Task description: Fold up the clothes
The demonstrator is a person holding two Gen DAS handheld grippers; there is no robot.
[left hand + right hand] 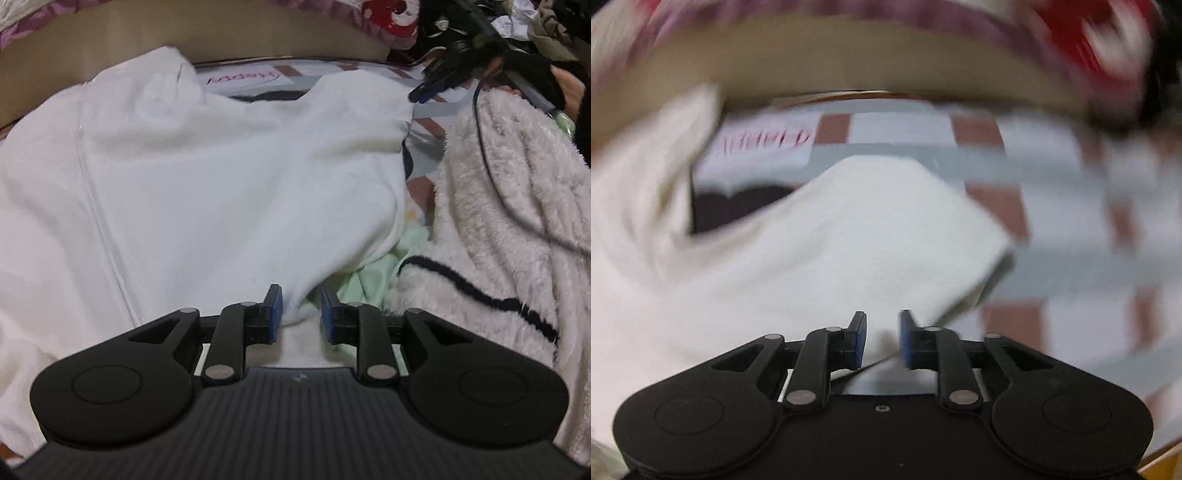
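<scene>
Holding your left gripper [301,310] and right gripper [882,339] fingers spread, the white top [221,177] at frame bottom could slip.

White garment [221,177] — plain. Fluffy robe [509,221], right — cream, navy stripe. Near cloth [373,273] — mint green. Far sheet [1071,206] — brown, white, grey checks.

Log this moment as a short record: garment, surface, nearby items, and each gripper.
garment: white fleece top, spread out, seam running down its left part
surface: checked sheet with pink lettering
nearby: fluffy cream garment with dark stripe at right; pale green cloth beside it
left gripper: fingers apart, white fabric edge between them, not pinched
right gripper: fingers apart over the top's corner; view blurred
</scene>
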